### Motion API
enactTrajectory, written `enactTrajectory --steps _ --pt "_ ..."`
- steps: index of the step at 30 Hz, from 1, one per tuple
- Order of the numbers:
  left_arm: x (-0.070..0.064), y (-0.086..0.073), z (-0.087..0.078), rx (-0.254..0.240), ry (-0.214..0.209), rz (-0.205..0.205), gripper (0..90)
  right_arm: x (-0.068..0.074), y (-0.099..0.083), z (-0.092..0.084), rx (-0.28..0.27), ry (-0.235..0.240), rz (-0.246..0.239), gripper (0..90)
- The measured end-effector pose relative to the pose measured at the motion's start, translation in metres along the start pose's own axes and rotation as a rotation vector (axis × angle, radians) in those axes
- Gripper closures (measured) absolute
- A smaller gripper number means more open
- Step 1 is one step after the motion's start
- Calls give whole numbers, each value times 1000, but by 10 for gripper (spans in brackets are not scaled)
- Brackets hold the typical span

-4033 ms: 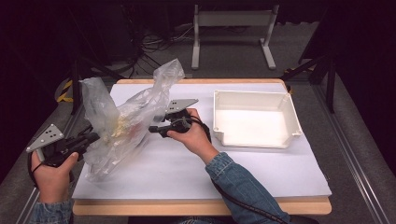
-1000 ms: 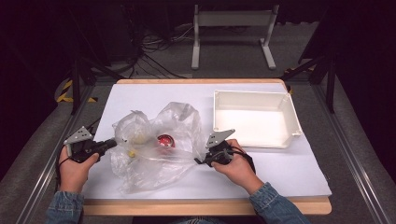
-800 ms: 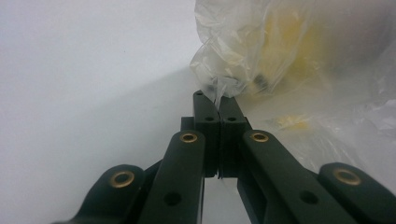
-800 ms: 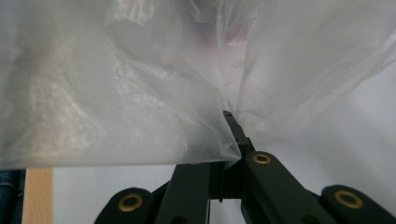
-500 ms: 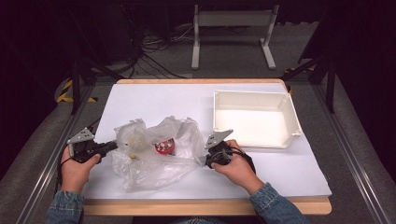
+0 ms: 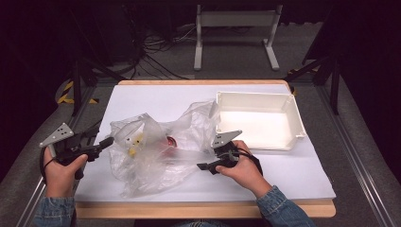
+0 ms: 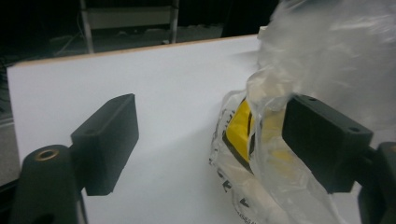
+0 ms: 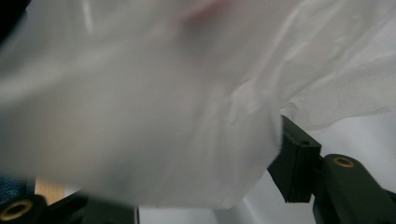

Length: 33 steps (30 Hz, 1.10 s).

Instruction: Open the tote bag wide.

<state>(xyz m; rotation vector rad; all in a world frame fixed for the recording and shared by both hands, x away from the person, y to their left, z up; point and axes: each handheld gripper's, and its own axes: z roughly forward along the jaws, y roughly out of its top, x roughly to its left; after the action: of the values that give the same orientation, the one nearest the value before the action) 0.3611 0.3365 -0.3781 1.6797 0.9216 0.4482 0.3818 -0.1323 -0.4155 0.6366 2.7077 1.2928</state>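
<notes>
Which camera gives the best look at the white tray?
The high view: the white tray sits whole on the table's right side, empty, beside the plastic bag. In the left gripper view, bag and table stand before the lens; in the right gripper view, blurred plastic does.

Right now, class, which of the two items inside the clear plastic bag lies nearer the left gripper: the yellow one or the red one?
The yellow item: it lies at the clear plastic bag's left end beside the left gripper; the red item sits farther right, mid-bag.
</notes>
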Motion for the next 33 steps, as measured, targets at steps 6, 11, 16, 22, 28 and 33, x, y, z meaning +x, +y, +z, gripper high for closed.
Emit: enactTrajectory --steps 6,11,16,22,28,33 --pt "-14 16 -10 -9 -27 48 150 1 2 -1 -28 -24 11 271" --pt "-32 31 -16 -43 -62 96 144 2 3 -6 -49 -38 11 179" --pt "-52 45 -19 -76 -72 103 229 3 3 -17 -77 -53 18 161" --pt "-70 60 -22 -108 -128 84 537 6 6 -27 -108 -64 8 162" --pt "-78 67 -17 -95 -145 94 733 10 8 -28 -107 -57 -8 162" --pt "-82 63 -4 -56 -124 110 898 9 8 -31 -92 -61 -11 162"
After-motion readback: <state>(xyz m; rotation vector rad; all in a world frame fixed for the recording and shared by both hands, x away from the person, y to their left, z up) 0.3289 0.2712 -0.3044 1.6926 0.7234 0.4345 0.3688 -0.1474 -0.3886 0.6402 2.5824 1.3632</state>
